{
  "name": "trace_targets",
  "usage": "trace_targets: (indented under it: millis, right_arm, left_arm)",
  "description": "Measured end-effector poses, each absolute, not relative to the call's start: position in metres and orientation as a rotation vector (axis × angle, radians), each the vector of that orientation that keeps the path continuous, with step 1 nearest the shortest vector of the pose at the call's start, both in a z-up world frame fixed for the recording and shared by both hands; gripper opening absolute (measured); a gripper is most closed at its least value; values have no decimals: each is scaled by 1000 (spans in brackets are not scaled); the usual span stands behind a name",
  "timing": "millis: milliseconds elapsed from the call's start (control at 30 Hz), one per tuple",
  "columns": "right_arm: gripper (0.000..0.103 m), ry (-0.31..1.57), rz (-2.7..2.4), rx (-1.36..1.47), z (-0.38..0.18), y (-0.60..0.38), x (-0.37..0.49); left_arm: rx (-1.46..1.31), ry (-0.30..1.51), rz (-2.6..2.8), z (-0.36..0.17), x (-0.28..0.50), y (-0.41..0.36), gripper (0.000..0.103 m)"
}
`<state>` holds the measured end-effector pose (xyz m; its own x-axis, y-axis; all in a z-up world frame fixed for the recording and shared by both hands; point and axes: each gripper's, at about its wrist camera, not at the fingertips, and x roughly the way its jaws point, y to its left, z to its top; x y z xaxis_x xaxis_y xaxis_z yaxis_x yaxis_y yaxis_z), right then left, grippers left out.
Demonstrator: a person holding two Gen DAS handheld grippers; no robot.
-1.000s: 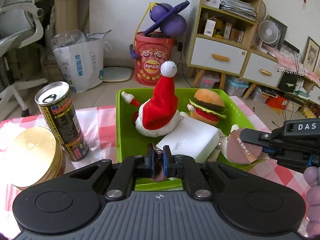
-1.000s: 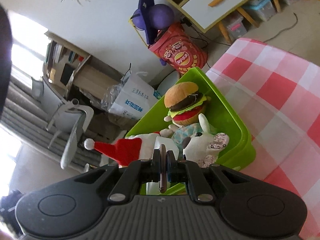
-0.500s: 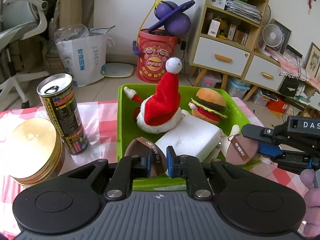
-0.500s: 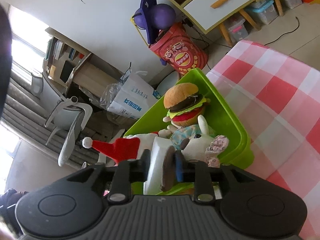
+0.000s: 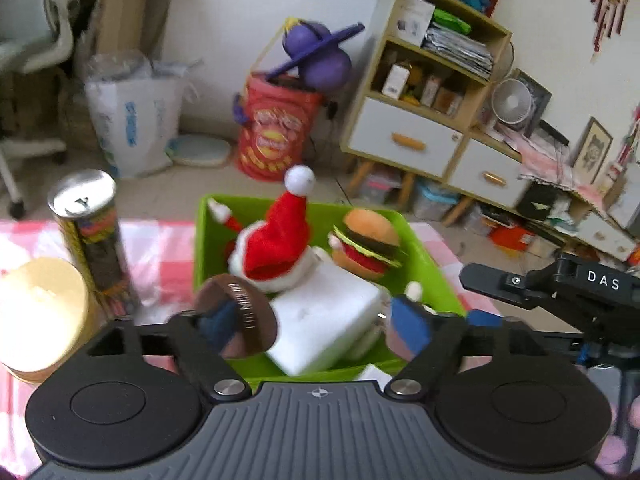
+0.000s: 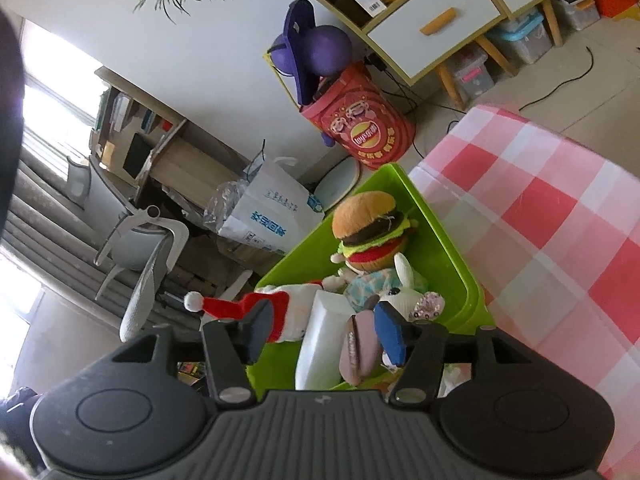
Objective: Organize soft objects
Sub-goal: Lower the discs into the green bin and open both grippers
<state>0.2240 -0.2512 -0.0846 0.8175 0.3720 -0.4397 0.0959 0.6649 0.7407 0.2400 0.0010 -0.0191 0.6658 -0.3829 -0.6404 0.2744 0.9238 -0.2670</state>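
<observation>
I am in a home, in a lived-in room. My worktop (image 6: 560,216) has a pink checked cloth. Behind it I see a wooden shelf cabinet (image 5: 432,92) with white drawers, a small fan (image 5: 512,106), an office chair (image 6: 148,248) and a framed picture (image 5: 596,148).

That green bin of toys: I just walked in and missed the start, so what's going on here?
A person holds a gripper in each hand over the green bin, which already holds a Santa toy, a burger toy, a white block and a bunny toy. The left gripper and the right gripper are both opening, each letting go of a round brown pad.
</observation>
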Motion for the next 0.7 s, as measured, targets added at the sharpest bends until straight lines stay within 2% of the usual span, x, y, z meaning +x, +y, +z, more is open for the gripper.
trace_targets:
  millis: [267, 533, 700]
  right_arm:
    - [29, 593, 247, 843, -74, -243, 227]
    - [7, 655, 348, 938, -88, -241, 237]
    - [0, 678, 468, 971, -91, -230, 241]
  left_arm:
    - [-237, 754, -432, -20, 243, 3, 79]
    - [-473, 707, -475, -10, 249, 21, 78]
    - [-535, 688, -514, -2, 251, 17, 75]
